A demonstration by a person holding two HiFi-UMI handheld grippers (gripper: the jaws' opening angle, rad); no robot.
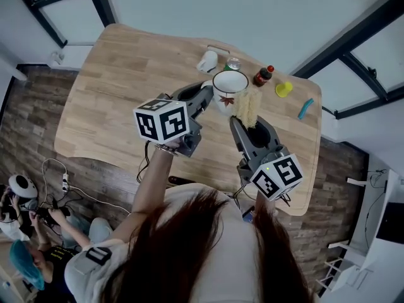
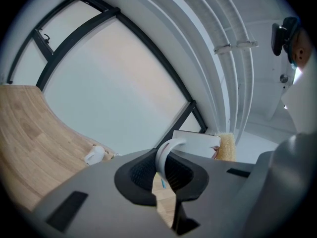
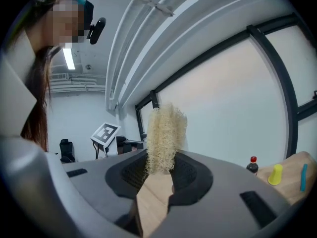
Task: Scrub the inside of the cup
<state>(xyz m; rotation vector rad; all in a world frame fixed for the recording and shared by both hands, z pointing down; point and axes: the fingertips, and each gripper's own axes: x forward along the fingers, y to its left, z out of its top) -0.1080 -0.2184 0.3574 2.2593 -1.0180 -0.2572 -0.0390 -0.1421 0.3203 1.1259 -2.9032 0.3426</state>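
Cup (image 1: 230, 88) and loofah scrubber (image 1: 248, 106) are being held side by side above the wooden table (image 1: 107, 100), clear of its surface. The cup is being gripped by its white handle (image 2: 166, 155), on which the jaws of the left gripper (image 1: 203, 100) are being pressed shut. Its open mouth is being presented upward in the head view, so its axis is being judged roughly upright. The scrubber is being pinched at its lower end between the closed jaws of the right gripper (image 1: 247, 126), with its long axis being carried straight out along those jaws. Its free end is being held just beside the cup's rim, outside the wall on the right; whether the two are touching cannot be told. The inside is not yet being reached. The scrubber is being judged to need carrying over the rim toward the person's left and then down along the cup's axis, the cup being steadied by the left gripper.
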